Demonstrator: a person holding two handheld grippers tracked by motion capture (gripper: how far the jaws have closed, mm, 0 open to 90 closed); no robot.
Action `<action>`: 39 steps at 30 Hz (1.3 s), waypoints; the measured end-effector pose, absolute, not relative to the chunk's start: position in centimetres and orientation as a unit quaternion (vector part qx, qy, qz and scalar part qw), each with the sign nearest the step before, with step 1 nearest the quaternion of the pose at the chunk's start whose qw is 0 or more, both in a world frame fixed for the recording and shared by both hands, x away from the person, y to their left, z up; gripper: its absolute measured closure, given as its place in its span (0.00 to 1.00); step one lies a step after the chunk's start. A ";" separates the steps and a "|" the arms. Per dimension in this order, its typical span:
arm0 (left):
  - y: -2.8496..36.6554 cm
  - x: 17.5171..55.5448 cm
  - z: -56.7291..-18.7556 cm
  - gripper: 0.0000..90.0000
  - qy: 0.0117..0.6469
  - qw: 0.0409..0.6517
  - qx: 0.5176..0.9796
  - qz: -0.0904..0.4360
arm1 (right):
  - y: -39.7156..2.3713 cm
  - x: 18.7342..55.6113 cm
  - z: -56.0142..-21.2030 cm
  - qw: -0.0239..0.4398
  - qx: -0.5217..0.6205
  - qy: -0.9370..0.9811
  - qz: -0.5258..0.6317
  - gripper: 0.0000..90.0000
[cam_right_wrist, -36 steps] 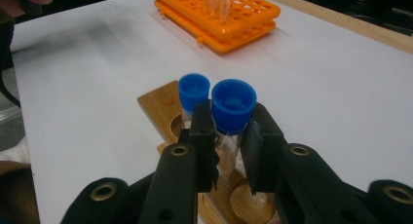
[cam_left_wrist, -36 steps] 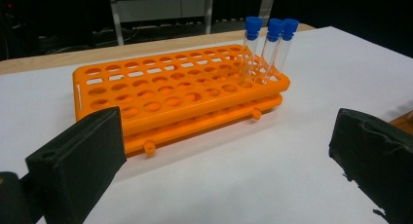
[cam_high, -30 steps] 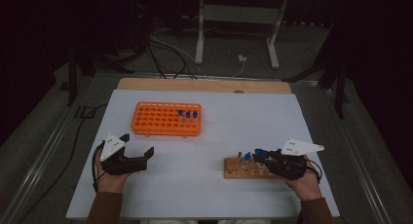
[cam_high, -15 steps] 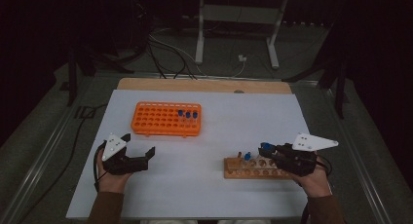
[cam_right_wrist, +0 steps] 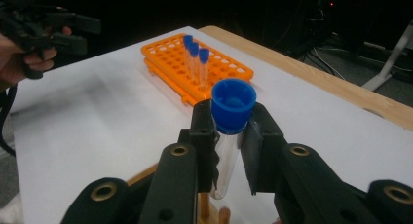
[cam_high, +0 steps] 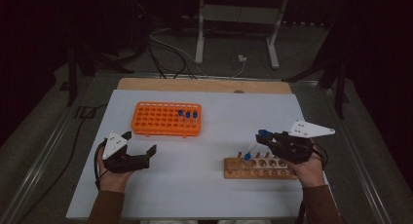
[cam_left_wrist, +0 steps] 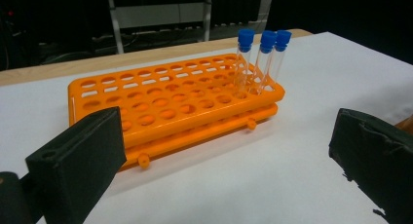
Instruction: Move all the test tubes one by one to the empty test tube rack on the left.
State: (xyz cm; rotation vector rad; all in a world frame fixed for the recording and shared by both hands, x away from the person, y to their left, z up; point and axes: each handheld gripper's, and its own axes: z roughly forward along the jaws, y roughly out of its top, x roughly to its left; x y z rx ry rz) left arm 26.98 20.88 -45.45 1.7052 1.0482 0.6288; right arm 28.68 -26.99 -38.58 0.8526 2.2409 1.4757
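My right gripper (cam_high: 265,137) is shut on a clear test tube with a blue cap (cam_right_wrist: 233,105), held just below the cap and raised above the wooden rack (cam_high: 258,168). The tube (cam_right_wrist: 226,160) hangs roughly upright between the jaws. Another blue-capped tube (cam_high: 247,156) stands at the wooden rack's left part. An orange rack (cam_high: 165,119) at the table's middle-left holds three blue-capped tubes (cam_left_wrist: 260,58) at its right end. My left gripper (cam_high: 140,142) rests low at the near left, open, with nothing between its jaws.
The white table surface (cam_high: 229,112) has a wooden strip (cam_high: 204,85) along its far edge. Behind it stand a metal frame (cam_high: 238,34) and loose cables (cam_high: 165,53) on the floor. Several holes of the orange rack (cam_left_wrist: 160,97) stand unfilled.
My right gripper has risen and drifted slightly right with the tube, lifting it off the wooden rack. The left gripper has kept still.
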 end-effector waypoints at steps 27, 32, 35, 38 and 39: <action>17.1 27.2 -43.6 0.01 0.396 0.488 0.735 0.254 | -21.4 30.9 -37.0 0.156 0.291 0.789 0.518 0.86; 15.9 27.5 -43.5 0.01 0.387 0.491 0.740 0.249 | -20.2 31.0 -37.0 0.151 0.284 0.794 0.516 0.86; 15.1 27.7 -43.3 0.01 0.379 0.492 0.744 0.245 | -19.5 31.1 -37.1 0.148 0.282 0.796 0.515 0.86; 14.2 28.0 -43.2 0.01 0.373 0.498 0.747 0.236 | -18.9 31.2 -37.1 0.141 0.281 0.797 0.515 0.85; 13.8 28.1 -43.1 0.01 0.370 0.500 0.748 0.232 | -18.7 31.2 -37.1 0.140 0.280 0.798 0.515 0.86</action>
